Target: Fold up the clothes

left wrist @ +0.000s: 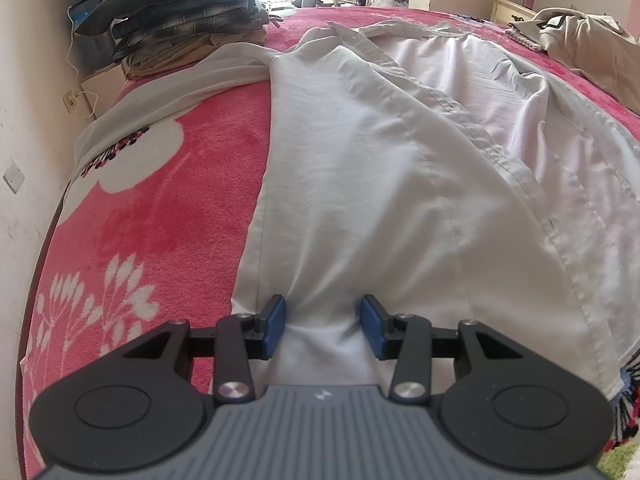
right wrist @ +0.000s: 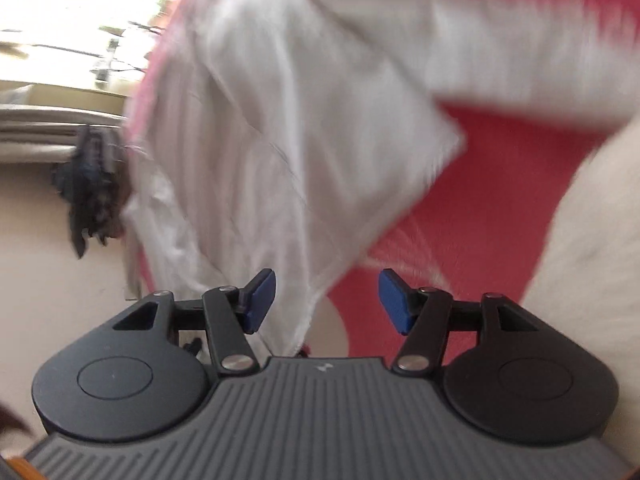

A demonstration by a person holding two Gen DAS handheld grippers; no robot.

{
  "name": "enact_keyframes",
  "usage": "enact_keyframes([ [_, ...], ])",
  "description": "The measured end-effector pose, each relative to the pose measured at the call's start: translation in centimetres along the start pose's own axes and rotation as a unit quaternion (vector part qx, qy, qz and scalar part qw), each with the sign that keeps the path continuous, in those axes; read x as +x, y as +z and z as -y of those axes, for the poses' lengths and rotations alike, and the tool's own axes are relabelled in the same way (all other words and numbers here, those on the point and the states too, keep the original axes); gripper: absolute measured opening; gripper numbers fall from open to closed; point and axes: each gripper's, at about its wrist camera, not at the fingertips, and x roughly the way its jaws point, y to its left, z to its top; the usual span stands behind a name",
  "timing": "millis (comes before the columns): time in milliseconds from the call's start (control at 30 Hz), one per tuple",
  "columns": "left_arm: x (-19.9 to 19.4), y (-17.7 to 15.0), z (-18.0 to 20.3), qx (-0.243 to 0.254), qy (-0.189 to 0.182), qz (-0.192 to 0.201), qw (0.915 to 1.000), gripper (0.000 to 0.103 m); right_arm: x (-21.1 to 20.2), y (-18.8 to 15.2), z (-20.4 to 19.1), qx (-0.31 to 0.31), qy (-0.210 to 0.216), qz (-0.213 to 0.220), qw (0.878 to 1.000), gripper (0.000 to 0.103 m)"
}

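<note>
Your left gripper point(left wrist: 323, 328) rests at the near hem of the white shirt point(left wrist: 380, 184), its blue pads point(left wrist: 276, 326) set a little apart with a bunch of the cloth gathered between them. The fabric puckers toward both pads, but whether they truly pinch it or merely press down beside it you cannot tell from here. The shirt lies spread open on the pink flowered blanket point(left wrist: 160, 216), running away from you across the bed, with one sleeve point(left wrist: 168, 92) stretched out to the left. A pile of folded dark clothes point(left wrist: 188, 12) sits at the far left corner of the bed, and a beige garment point(left wrist: 584, 44) lies at the far right.

Your right gripper point(right wrist: 327, 300) is released: its pads point(right wrist: 394, 300) stand wide apart and nothing is clamped. In its blurred view a corner of the shirt point(right wrist: 280, 140) hangs close by the left pad without being pressed, and the blanket point(right wrist: 500, 200) shows behind it.
</note>
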Motion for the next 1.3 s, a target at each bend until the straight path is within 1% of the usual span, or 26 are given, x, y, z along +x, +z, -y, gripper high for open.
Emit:
enact_keyframes([
  [67,0.0,0.0,0.0,0.000,-0.001,0.000,1.0000,0.044,2.0,0.0,0.4,0.012,-0.013,0.008,1.000,0.056],
  [167,0.0,-0.1,-0.1,-0.002,-0.003,0.002,1.0000,0.044,3.6,0.3,0.5,0.010,-0.035,0.036,0.999,0.048],
  [200,0.0,-0.1,-0.1,-0.002,-0.004,0.003,1.0000,0.044,3.8,0.5,0.5,0.003,-0.039,0.046,0.998,0.040],
  [233,0.0,-0.1,-0.1,-0.003,-0.004,0.003,1.0000,0.044,3.8,0.4,0.2,-0.009,-0.047,0.057,0.997,0.026],
  [267,0.0,-0.1,-0.1,-0.003,-0.004,0.004,1.0000,0.044,3.7,0.4,0.1,-0.020,-0.055,0.068,0.996,0.018],
  [300,0.1,-0.1,-0.1,-0.003,-0.004,0.005,1.0000,0.044,3.6,0.2,0.0,-0.027,-0.058,0.076,0.995,0.006],
  [333,0.1,-0.1,-0.1,-0.003,-0.004,0.005,1.0000,0.044,3.5,0.2,0.1,-0.028,-0.057,0.079,0.995,0.003],
  [433,0.0,-0.2,-0.2,-0.004,-0.006,0.006,1.0000,0.044,2.6,0.1,-0.1,-0.043,-0.066,0.083,0.993,0.001],
  [667,0.0,-0.1,-0.2,-0.003,-0.008,0.006,0.9999,0.045,0.5,-0.6,-1.2,-0.093,-0.115,0.073,0.986,0.000],
  [767,-0.1,0.0,-0.3,-0.002,-0.010,0.005,0.9999,0.045,0.4,-0.8,-1.5,-0.109,-0.135,0.066,0.983,0.000],
  [833,-0.1,-0.1,-0.3,-0.003,-0.011,0.005,0.9999,0.047,0.1,-1.0,-1.2,-0.112,-0.149,0.059,0.981,0.000],
  [967,-0.1,0.0,-0.4,-0.003,-0.013,0.004,0.9999,0.047,0.1,-1.4,-1.5,-0.120,-0.185,0.045,0.974,0.000],
  [1133,-0.1,0.0,-0.5,-0.002,-0.015,0.003,0.9999,0.047,0.1,-1.8,-2.2,-0.134,-0.212,0.026,0.968,0.000],
  [1200,-0.1,0.0,-0.4,-0.001,-0.015,0.003,0.9999,0.047,0.2,-1.9,-2.9,-0.154,-0.228,0.019,0.961,0.000],
  [1300,-0.1,0.0,-0.3,0.001,-0.013,0.004,0.9999,0.048,1.2,-2.0,-3.9,-0.197,-0.259,-0.002,0.946,0.000],
])
